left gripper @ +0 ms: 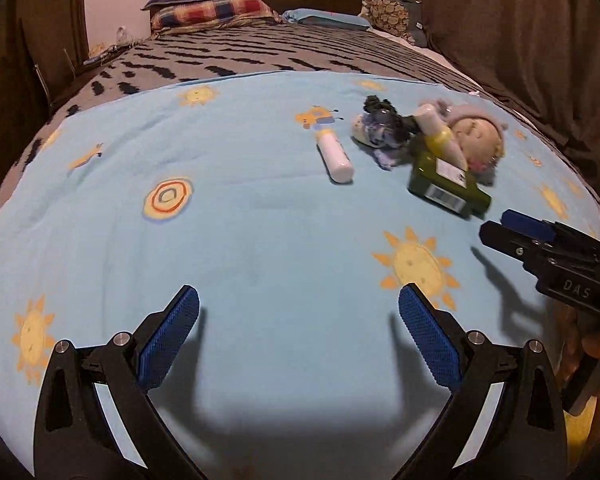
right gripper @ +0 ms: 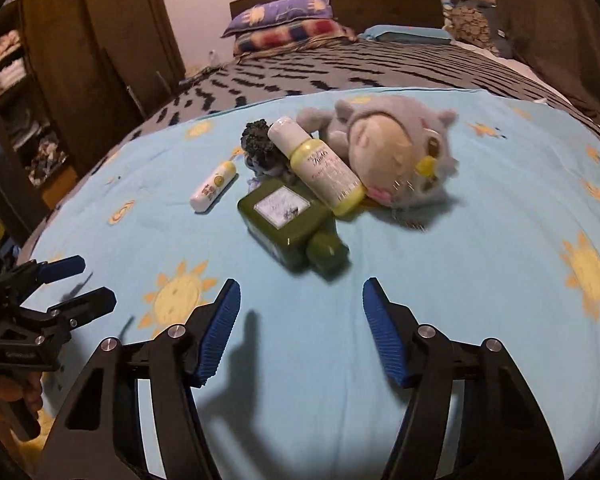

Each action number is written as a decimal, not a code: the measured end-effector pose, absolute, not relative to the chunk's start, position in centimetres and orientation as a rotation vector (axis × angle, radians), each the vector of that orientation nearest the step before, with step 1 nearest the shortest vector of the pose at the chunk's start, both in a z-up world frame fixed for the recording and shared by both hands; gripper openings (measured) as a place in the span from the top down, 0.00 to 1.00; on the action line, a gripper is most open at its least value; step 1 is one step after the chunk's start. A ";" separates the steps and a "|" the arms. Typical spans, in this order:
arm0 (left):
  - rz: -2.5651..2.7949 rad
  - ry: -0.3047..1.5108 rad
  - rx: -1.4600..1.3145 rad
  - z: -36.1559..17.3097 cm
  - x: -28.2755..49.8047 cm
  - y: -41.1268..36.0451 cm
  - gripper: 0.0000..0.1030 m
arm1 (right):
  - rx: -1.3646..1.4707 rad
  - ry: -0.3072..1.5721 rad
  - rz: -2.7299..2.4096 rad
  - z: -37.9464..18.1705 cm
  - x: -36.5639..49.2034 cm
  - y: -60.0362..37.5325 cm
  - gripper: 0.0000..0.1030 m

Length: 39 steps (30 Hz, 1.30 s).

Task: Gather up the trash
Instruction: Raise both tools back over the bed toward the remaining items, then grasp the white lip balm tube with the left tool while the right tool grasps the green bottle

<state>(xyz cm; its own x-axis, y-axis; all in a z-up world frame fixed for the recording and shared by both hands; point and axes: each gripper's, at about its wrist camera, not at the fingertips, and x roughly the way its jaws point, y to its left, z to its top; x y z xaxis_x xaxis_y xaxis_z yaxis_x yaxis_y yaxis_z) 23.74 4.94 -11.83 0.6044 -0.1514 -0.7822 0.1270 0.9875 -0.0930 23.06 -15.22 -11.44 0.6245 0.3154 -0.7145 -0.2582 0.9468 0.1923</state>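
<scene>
**A:** Item one, the bed: light blue sun-print sheet (right gripper: 480, 280) laid over a grey patterned blanket (right gripper: 340, 68). What lies on it?

**B:** One cluster, middle of the sheet. Dark green bottle (right gripper: 292, 224) on its side, cap toward us. Yellow lotion bottle (right gripper: 320, 164) leaning across it, touching. Plush doll (right gripper: 388, 148) just behind, against the yellow bottle. Crumpled dark wrapper (right gripper: 260, 148) at the back, probably the trash itself. Small white tube (right gripper: 212, 188) lying apart, to the left.

**A:** Grippers?

**B:** Right gripper (right gripper: 300, 332): jaws spread, nothing between them, aimed at the green bottle's cap. Left gripper (left gripper: 300, 336): jaws spread wider, empty, over bare sheet.

**A:** Containers?

**B:** No bin or bag in either view. The bottles are capped; contents cannot be told.

**A:** Risks?

**B:** Everything leans together. Pulling the green bottle would likely roll the yellow one off and nudge the doll. The wrapper sits behind the pile, so reaching it means going over the bottles. The soft mattress gives underneath, so a grab may slip.
</scene>
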 end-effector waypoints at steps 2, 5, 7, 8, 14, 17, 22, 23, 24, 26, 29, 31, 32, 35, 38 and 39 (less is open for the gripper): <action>-0.161 0.916 -0.042 -12.1 24.7 5.2 0.08 | 0.053 0.848 0.326 -11.6 24.2 -14.8 0.37; -0.164 0.920 -0.040 -12.2 25.9 5.4 0.08 | 0.027 0.858 0.325 -11.7 25.7 -14.0 0.37; -0.166 0.920 -0.035 -12.2 26.6 5.4 0.08 | 0.015 0.858 0.327 -11.6 26.6 -13.7 0.37; -0.168 0.920 -0.034 -12.3 26.9 5.4 0.08 | 0.011 0.861 0.330 -11.6 27.0 -13.5 0.37; -0.188 0.917 -0.026 -12.3 29.0 5.0 0.08 | -0.013 0.888 0.358 -11.9 28.7 -12.7 0.46; -0.206 0.910 -0.036 -12.2 30.1 4.6 0.08 | -0.009 0.876 0.348 -11.7 28.6 -13.1 0.47; -0.236 0.886 -0.014 -11.9 32.0 3.1 0.09 | 0.010 0.854 0.337 -11.4 26.6 -14.4 0.49; -0.240 0.881 -0.007 -11.8 32.6 2.7 0.09 | 0.013 0.851 0.336 -11.4 26.1 -14.8 0.49; -0.242 0.880 -0.002 -11.9 32.9 2.4 0.14 | 0.023 0.847 0.334 -11.5 25.5 -15.3 0.49; -0.254 0.890 0.001 -12.1 34.2 1.8 0.29 | 0.036 0.842 0.334 -11.5 24.8 -15.8 0.49; -0.262 0.919 0.004 -12.9 35.8 1.1 0.47 | 0.057 0.832 0.328 -11.6 23.8 -16.8 0.50; -0.262 0.936 0.010 -13.4 36.5 0.7 0.59 | 0.072 0.827 0.327 -11.5 23.4 -17.3 0.49; -0.257 0.938 0.017 -13.5 36.7 0.6 0.62 | 0.078 0.825 0.326 -11.5 23.2 -17.4 0.49; -0.244 0.932 0.023 -13.4 36.3 0.6 0.82 | 0.083 0.820 0.316 -11.5 22.7 -17.8 0.49; -0.248 0.926 0.043 -13.2 34.7 0.5 0.82 | 0.081 0.813 0.303 -11.4 21.8 -18.1 0.49; -0.250 0.922 0.049 -13.0 33.9 0.4 0.82 | 0.076 0.809 0.293 -11.3 21.3 -18.2 0.49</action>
<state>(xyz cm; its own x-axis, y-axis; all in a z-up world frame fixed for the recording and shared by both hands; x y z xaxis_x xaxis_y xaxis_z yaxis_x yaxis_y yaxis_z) 33.85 0.45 -13.04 0.5774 -0.1926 -0.7934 0.2343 0.9700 -0.0650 21.33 -18.16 -11.35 0.6522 0.2870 -0.7016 -0.2289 0.9569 0.1787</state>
